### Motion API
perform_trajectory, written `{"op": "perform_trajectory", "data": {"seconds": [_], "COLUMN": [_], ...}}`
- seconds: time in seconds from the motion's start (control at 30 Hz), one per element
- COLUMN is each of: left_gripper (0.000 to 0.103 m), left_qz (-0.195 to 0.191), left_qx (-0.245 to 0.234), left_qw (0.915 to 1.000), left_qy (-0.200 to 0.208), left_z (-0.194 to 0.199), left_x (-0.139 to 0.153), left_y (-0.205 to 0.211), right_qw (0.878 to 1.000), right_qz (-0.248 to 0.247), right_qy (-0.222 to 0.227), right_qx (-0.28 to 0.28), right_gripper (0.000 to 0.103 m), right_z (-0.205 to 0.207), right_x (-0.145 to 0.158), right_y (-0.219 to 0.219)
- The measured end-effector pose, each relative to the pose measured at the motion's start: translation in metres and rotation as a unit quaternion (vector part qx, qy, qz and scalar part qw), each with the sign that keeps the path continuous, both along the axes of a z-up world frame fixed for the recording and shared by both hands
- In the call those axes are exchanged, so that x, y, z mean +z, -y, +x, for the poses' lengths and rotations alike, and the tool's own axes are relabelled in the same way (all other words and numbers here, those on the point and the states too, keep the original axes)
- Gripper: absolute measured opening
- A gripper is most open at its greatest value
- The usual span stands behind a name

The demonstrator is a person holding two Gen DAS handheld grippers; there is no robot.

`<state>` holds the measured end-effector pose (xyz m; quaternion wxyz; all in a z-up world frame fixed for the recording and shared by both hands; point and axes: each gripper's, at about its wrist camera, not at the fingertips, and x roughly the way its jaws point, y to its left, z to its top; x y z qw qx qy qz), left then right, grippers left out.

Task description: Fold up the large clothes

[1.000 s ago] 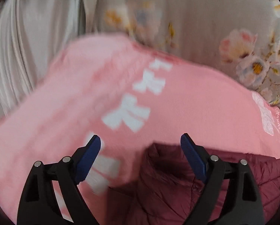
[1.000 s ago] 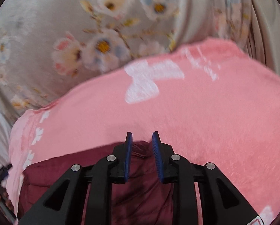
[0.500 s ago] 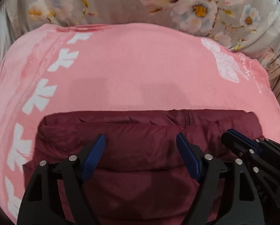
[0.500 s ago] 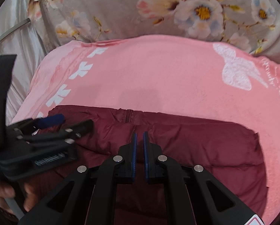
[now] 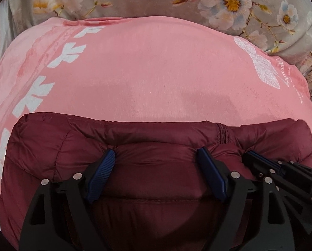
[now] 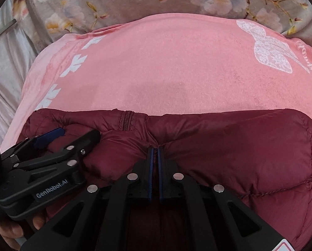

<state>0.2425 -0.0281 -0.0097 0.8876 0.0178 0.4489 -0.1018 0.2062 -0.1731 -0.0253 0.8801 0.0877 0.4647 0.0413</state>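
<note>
In my left view, the left gripper (image 5: 156, 156) is spreading wide, a bulge of the maroon jacket (image 5: 156, 177) between its fingers; the jacket lies on the pink blanket (image 5: 145, 73). In my right view, the right gripper (image 6: 155, 152) pinches a jacket (image 6: 239, 156) fold beside the zipper (image 6: 125, 120).

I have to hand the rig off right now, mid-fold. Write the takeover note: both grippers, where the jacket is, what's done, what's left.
Left gripper: jaws wide, opening slightly, pads pushed into the padding of the maroon puffer jacket, a hump of it between them; no clamp.
Right gripper: shut, with a pinch of jacket fabric between the pads, right of the zipper.
Jacket: lies bunched on the pink blanket, zipper at its far edge.
Done: jacket gathered into a compact bundle.
Left: check whether another fold is needed, flatten, release the right pinch.
</note>
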Motion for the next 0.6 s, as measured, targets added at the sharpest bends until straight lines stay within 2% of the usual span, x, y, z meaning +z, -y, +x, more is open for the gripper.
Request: {"op": "perform_trajectory", "data": {"seconds": [0.27, 0.6], "left_gripper": [0.082, 0.083], "left_qz": [0.024, 0.032], "left_qx": [0.003, 0.008], "left_qw": [0.9995, 0.9990], "left_qy": [0.023, 0.030], "left_z": [-0.0029, -0.0032], "left_x": [-0.0057, -0.0074], "left_y": [0.0062, 0.0083], "right_qw": [0.999, 0.999], "right_qz": [-0.032, -0.020], "right_qy": [0.026, 0.032], "right_qx": [-0.005, -0.008], "right_gripper": [0.001, 0.001], "right_z": [-0.0054, -0.0043], "right_x": [-0.0042, -0.0059], "right_y": [-0.0085, -0.0048]}}
